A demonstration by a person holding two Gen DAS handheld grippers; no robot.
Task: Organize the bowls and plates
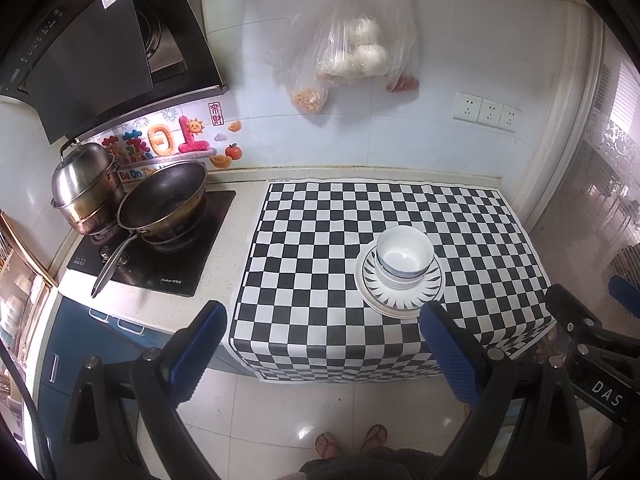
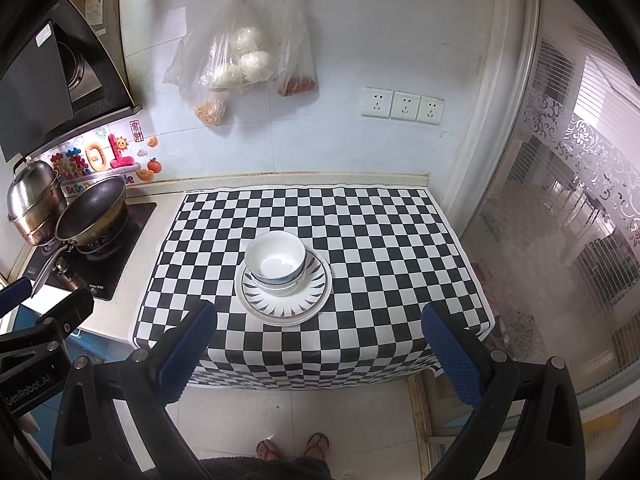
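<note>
My left gripper hangs with its blue-padded jaws spread wide and nothing between them, held out over the floor just short of the black-and-white checkered cloth that covers the counter. My right gripper is the same: jaws released, empty, in front of the cloth's near edge.

On that checkered cloth, toward its near right part as my left camera sees it, sit the stacked white ceramic plates, the upper one rimmed with dark leaf-like marks. In the middle of the plates stand the nested white bowls with blue bands, upright, the top one empty.

To the left of the cloth, a dark wok with a long metal handle sits on the black stove, with a lidded steel steamer pot touching it behind.
</note>
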